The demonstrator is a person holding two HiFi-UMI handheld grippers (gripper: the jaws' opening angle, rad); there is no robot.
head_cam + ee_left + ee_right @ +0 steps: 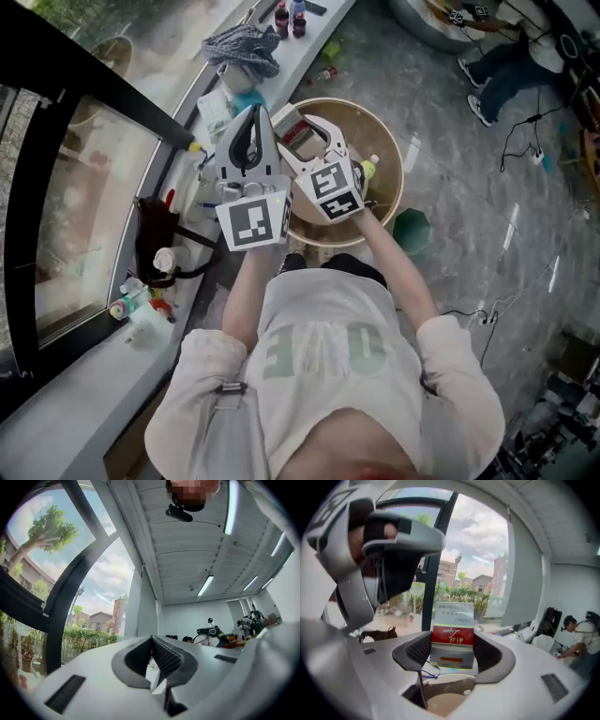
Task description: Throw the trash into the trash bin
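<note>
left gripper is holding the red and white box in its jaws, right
No, it is the right gripper that is holding the box in its jaws, as the right gripper view shows. The left gripper has its jaws together with nothing between them.

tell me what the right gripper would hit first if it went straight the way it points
Most likely the window glass: beyond the red and white box clamped in the right gripper, nothing else shows in line, with the dark post just left. Depth is unclear.
</note>
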